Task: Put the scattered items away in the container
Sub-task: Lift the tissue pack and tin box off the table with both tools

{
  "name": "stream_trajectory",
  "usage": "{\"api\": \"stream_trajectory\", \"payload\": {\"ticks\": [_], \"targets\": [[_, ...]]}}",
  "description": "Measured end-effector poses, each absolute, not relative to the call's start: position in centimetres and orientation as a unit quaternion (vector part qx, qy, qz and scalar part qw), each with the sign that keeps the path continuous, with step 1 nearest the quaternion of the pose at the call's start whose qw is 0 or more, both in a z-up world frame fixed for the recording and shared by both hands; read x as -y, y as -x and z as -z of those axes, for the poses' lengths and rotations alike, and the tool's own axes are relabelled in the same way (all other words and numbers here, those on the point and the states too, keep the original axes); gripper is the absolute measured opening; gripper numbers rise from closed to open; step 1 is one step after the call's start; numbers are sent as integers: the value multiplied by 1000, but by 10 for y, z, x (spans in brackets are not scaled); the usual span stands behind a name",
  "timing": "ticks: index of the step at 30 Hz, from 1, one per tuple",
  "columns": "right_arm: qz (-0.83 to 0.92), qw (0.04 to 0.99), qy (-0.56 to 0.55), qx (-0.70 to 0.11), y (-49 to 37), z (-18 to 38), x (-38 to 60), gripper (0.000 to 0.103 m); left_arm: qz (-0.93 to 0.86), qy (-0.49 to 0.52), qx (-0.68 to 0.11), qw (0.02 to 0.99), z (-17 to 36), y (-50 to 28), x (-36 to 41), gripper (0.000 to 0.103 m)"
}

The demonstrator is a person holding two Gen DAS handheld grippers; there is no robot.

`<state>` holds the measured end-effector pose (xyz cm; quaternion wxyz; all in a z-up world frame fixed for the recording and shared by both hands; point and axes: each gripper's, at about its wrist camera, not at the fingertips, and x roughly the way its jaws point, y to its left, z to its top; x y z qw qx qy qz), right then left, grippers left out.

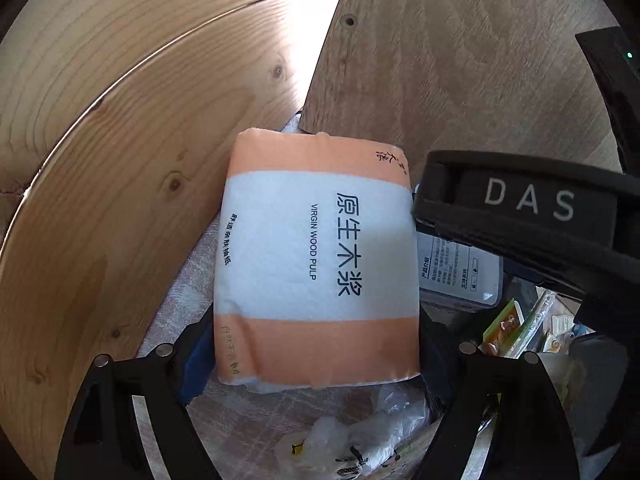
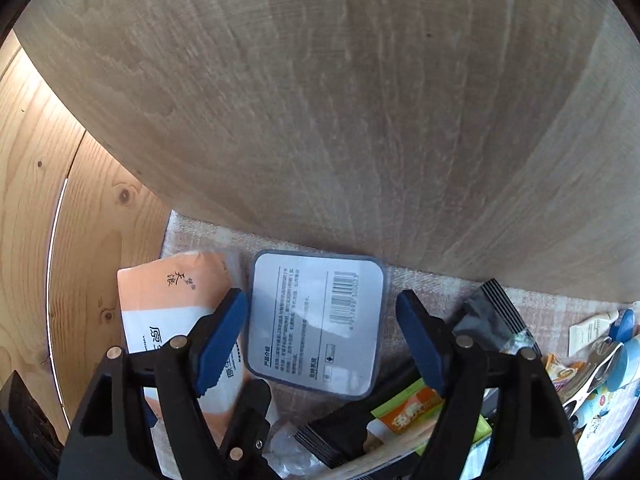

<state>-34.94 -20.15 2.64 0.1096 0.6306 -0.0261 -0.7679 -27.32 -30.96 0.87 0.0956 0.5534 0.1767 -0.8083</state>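
Right gripper [image 2: 320, 340], jaws spread wide, straddles the flat labelled box [image 2: 316, 320]; left gripper [image 1: 316, 352] pinches the tissue pack [image 1: 316, 256] just alongside

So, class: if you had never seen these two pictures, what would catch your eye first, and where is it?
The orange-and-white tissue pack fills the middle of the left wrist view, clamped in the left gripper. In the right wrist view, a grey box with a barcode lies between the fingers of the open right gripper, below a wooden panel.

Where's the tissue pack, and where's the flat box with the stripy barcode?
tissue pack [image 1: 316, 248], left wrist view, white middle band of its wrapper.
flat box [image 2: 316, 320], right wrist view, middle of its label.
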Motion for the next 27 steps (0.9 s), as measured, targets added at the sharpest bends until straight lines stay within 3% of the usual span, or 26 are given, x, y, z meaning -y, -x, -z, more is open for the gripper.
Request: {"api": "stream_trajectory", "payload": {"ticks": [11, 17, 27], "targets": [[763, 100, -638, 26, 348, -21, 195, 81, 810, -555, -164, 99, -8, 274, 305, 80], [763, 101, -638, -3, 345, -18, 192, 72, 812, -552, -160, 102, -8, 278, 299, 80], [764, 126, -631, 44, 332, -34, 157, 70, 813, -549, -166, 105, -20, 277, 290, 75]]}}
